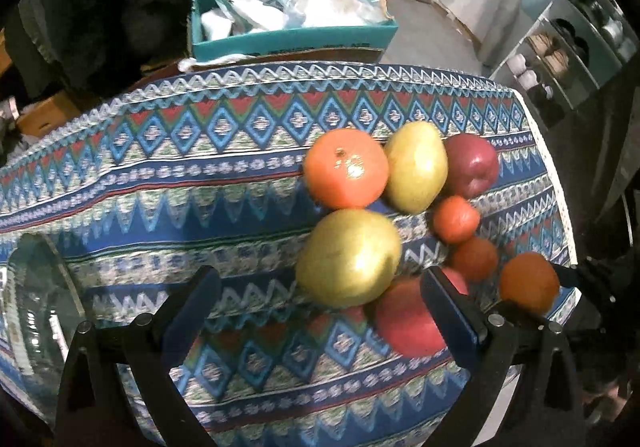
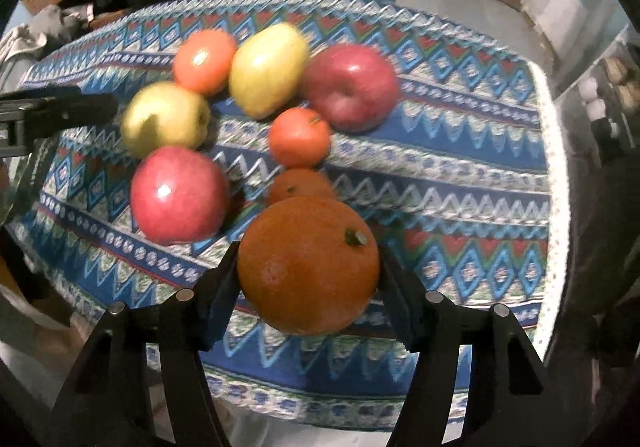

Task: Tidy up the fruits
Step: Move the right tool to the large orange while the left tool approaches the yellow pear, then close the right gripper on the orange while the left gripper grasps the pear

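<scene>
Orange (image 2: 308, 265) sits gripped in the right fingers (image 2: 224, 287); left fingers (image 1: 444, 307) spread, seemingly empty.

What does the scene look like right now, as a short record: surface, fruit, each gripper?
surface: patterned tablecloth
loose fruit: two red apples, two yellow apples, small oranges, clustered
right gripper: shut on large orange
left gripper: open, empty, above the cloth beside near yellow apple
behind table: teal box with bags

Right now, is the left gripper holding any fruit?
No, the left gripper stands open over the tablecloth, nothing between its pads; the yellow apple sits just beyond.
</scene>
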`<state>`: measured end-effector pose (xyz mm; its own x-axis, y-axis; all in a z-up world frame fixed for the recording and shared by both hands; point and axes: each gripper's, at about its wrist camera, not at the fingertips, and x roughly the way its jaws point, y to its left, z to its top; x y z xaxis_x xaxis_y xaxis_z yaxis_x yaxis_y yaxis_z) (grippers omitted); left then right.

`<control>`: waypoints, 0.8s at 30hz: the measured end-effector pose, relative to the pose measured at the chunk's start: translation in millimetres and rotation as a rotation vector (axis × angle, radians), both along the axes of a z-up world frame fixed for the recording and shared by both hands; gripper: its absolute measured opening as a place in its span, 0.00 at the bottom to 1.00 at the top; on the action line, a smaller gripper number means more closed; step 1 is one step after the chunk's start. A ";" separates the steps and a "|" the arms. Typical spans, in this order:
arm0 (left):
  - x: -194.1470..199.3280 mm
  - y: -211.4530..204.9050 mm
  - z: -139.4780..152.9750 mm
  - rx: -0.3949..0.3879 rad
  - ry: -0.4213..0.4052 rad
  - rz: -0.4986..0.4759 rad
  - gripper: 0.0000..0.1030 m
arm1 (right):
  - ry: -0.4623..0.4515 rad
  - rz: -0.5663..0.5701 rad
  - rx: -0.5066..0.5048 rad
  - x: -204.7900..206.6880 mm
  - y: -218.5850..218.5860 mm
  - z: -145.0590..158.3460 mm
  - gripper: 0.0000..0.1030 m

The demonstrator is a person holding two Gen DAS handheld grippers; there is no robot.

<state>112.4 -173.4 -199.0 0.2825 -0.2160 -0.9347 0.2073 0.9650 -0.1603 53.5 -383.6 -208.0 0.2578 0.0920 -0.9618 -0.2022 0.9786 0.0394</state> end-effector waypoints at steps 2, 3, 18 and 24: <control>5.9 -8.3 -3.9 0.000 0.013 0.005 0.98 | -0.012 -0.021 0.007 -0.8 -13.5 4.5 0.62; 8.8 -13.2 -6.5 -0.005 0.017 0.004 0.98 | -0.016 -0.032 0.016 -1.0 -19.2 6.5 0.62; 16.8 -24.8 -65.0 -0.022 0.161 -0.001 0.87 | -0.038 -0.055 0.040 10.7 -13.2 2.0 0.62; 12.8 -30.3 -73.3 -0.068 0.176 -0.015 0.75 | -0.049 -0.052 0.043 12.8 -9.3 6.2 0.62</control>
